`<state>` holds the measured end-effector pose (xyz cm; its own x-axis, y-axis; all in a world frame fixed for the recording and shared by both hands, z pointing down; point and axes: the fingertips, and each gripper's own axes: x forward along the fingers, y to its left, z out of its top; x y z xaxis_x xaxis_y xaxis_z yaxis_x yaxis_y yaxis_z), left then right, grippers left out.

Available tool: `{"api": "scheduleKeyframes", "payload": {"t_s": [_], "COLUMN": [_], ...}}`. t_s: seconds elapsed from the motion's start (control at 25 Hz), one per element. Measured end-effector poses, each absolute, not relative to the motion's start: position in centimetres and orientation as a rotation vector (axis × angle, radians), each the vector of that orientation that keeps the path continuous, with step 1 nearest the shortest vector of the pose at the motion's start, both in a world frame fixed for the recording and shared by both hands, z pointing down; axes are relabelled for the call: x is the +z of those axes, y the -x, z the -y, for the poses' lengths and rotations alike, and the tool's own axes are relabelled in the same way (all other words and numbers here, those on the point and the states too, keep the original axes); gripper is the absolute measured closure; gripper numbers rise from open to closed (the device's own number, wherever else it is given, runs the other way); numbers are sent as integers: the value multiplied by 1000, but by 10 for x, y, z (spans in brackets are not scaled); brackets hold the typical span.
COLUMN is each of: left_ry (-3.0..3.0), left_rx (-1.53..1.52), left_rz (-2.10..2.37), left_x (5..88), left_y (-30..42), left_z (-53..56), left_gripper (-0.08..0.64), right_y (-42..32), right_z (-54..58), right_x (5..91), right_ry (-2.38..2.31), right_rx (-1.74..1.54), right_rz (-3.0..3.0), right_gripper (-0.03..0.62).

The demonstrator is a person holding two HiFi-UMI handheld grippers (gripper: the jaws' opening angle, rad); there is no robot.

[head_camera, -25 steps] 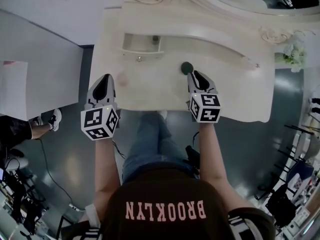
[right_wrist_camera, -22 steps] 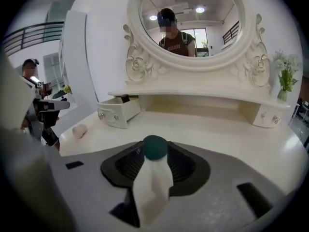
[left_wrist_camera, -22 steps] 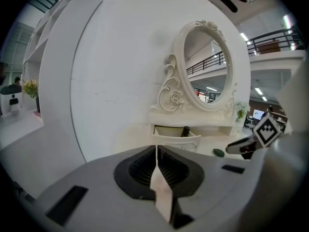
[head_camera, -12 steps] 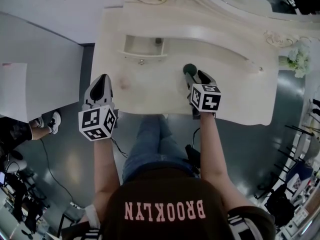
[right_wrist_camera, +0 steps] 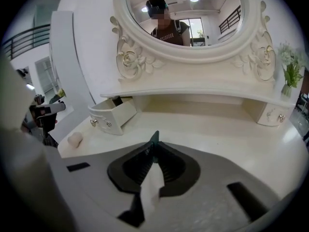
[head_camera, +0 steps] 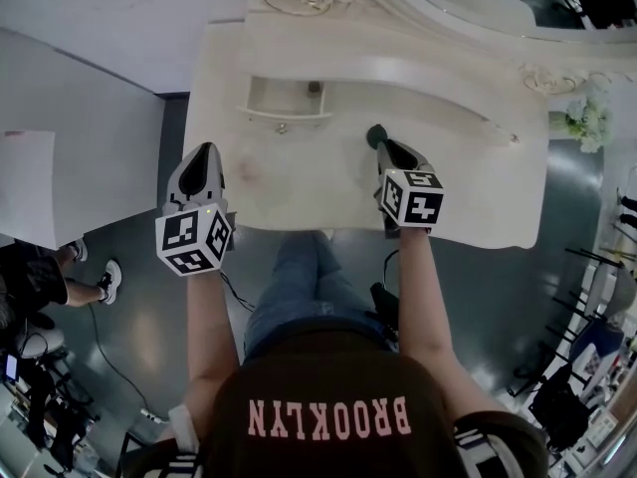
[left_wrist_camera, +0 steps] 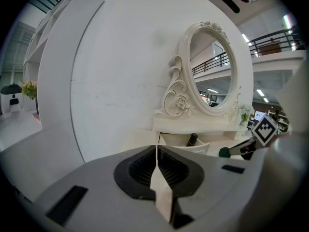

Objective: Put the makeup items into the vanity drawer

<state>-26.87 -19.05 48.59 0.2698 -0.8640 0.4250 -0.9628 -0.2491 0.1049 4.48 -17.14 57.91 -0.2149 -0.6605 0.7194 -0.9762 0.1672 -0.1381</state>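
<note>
**A:** Entry one, the right-hand tongs?

**B:** Right gripper (head_camera: 382, 145): above the middle of the vanity top (head_camera: 458, 182). Its jaws have just been closing and are now clamped on a dark green makeup item (head_camera: 374, 134). The item's thin edge shows between the tips and its round end sticks out at the gripper's 12 o'clock.

**A:** Entry two?

**B:** Left gripper (head_camera: 206, 151): at the 8 o'clock edge of the top, jaws pressed together, nothing between them.

**A:** The drawer?

**B:** Vanity drawer (head_camera: 284, 116): stands open at 10 o'clock from the green item and well apart from it. Contents: one dark bottle (head_camera: 315, 87) at its right end.

**A:** Anything loose?

**B:** One small pink puff (head_camera: 247, 170): lies on the top at 3 o'clock from the left gripper's tips, near them, and at 6 o'clock from the drawer without touching it.

**A:** Fixtures?

**B:** Oval mirror (right_wrist_camera: 188, 18) with a carved frame at the top's 12 o'clock, and white flowers (head_camera: 582, 122) at its 2 o'clock corner.
</note>
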Motion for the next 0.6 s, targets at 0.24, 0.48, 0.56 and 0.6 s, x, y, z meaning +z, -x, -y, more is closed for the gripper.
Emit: {"api": "scheduleKeyframes", "payload": {"t_s": [0.24, 0.48, 0.56, 0.6], "left_ry": [-2231, -2267, -2276, -2281], "left_rx": [355, 295, 275, 267], "left_rz": [1686, 1717, 1727, 1730], "left_x": [466, 438, 431, 427], "left_y": [268, 269, 270, 270], "left_z": [191, 193, 193, 193], "left_gripper": [549, 549, 549, 549], "right_y": [-45, -48, -48, -47], "right_z": [175, 181, 183, 183], "right_x": [551, 515, 504, 500], "right_ry": [-1561, -1619, -1632, -1639], "right_rx": [765, 710, 687, 676], "right_rz": [1980, 2021, 2032, 2037], "right_gripper": [571, 571, 571, 571]}}
